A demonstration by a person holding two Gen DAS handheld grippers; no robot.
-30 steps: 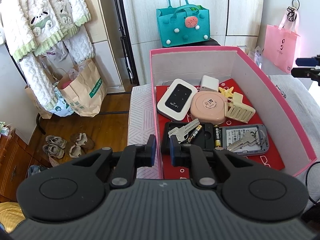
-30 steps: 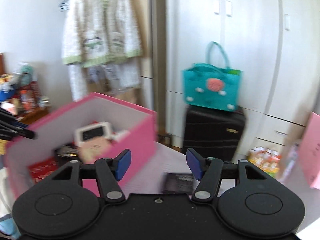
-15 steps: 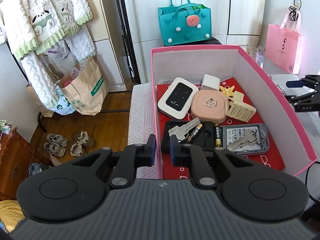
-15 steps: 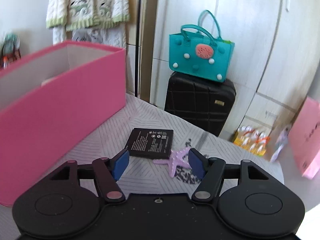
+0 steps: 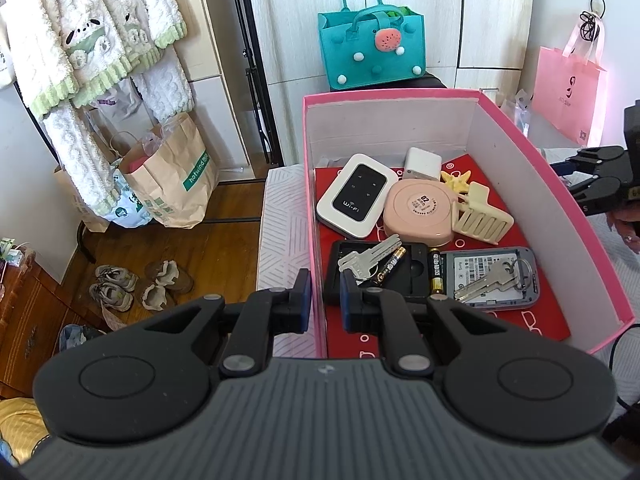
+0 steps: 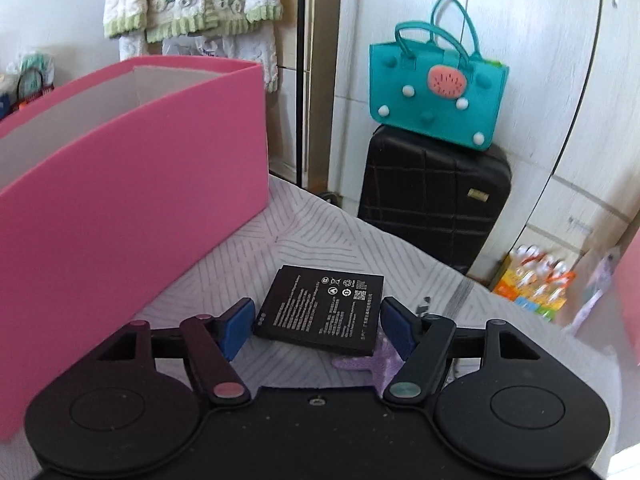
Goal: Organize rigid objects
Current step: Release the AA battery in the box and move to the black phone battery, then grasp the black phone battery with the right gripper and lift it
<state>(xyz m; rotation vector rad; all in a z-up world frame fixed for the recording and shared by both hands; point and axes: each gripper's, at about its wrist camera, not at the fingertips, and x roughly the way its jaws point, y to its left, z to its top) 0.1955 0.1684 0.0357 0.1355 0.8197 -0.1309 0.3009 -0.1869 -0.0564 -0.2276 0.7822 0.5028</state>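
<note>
One pink box [image 5: 552,184]. Inside: one router [image 5: 357,195], one white cube [image 5: 424,163], one pink disc [image 5: 420,214], one clip [image 5: 482,216], two batteries [image 5: 437,276]. On bed outside box: one flat battery [image 6: 322,310], one purple starfish [image 6: 376,362].

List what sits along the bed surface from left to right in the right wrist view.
pink box → black flat battery → purple starfish, partly tucked under the battery's right corner. The right gripper stands open, its pads either side of the battery.
</note>
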